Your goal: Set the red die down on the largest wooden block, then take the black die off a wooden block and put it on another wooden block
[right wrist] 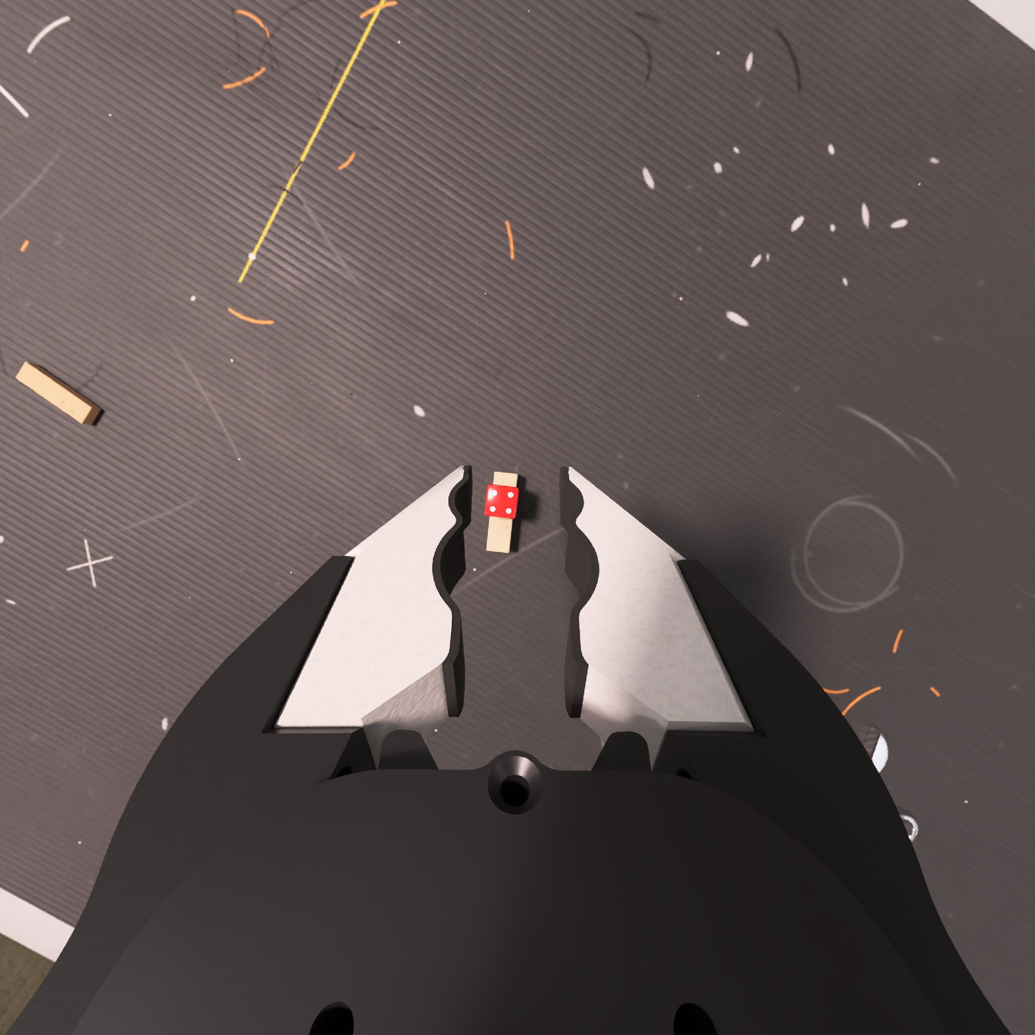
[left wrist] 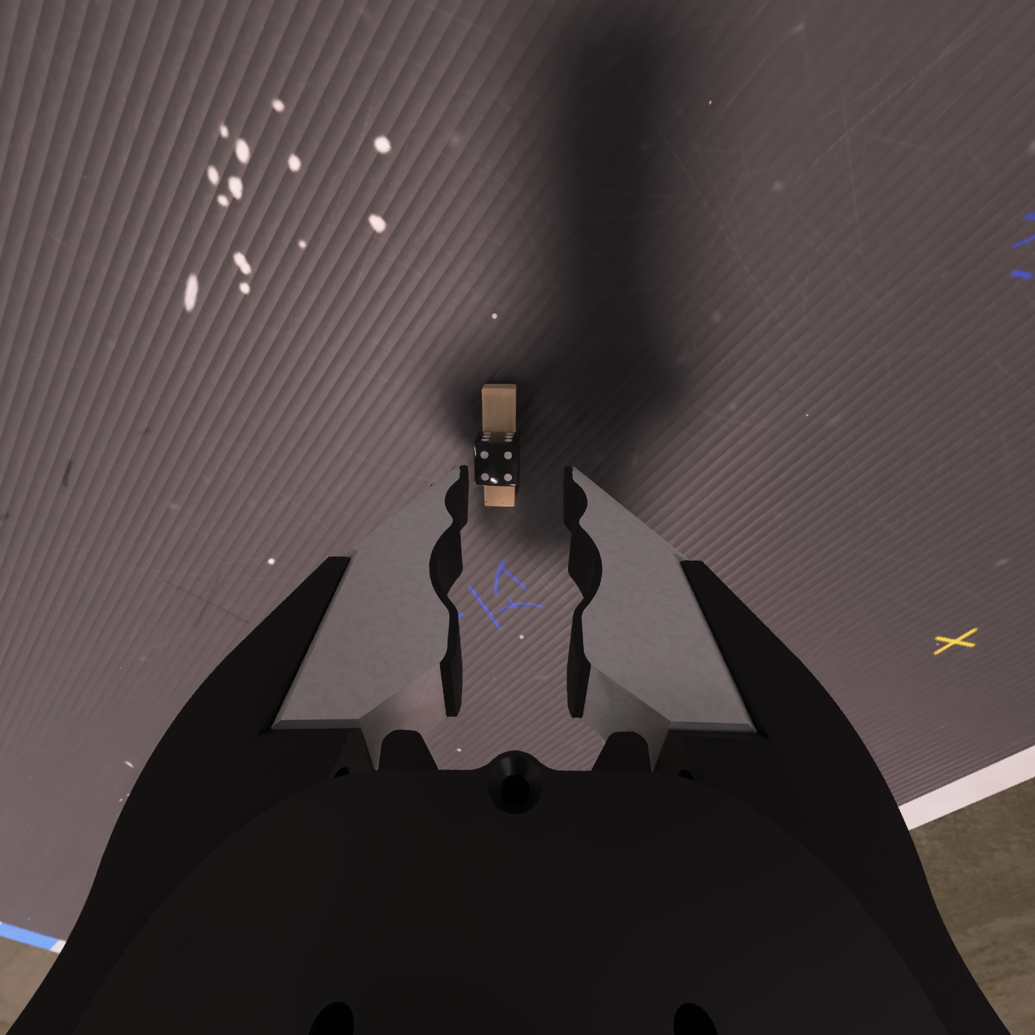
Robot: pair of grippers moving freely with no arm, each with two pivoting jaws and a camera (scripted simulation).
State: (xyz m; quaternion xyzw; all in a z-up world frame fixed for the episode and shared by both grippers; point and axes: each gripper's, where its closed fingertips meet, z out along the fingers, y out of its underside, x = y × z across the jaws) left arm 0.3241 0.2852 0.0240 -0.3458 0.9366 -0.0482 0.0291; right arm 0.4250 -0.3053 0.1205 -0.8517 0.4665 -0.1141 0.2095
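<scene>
In the left wrist view a black die sits on a narrow wooden block lying on the dark mat. My left gripper is open and empty, its tips above and just short of the die. In the right wrist view a red die sits on a small wooden block. My right gripper is open and empty, its fingertips to either side of the red die, well above it. A longer wooden block lies bare at the far left.
The dark ribbed mat carries chalk and paint marks. Its white edge and the floor show at the lower right in the left wrist view and at the lower left in the right wrist view. A dark shadow falls beyond the black die.
</scene>
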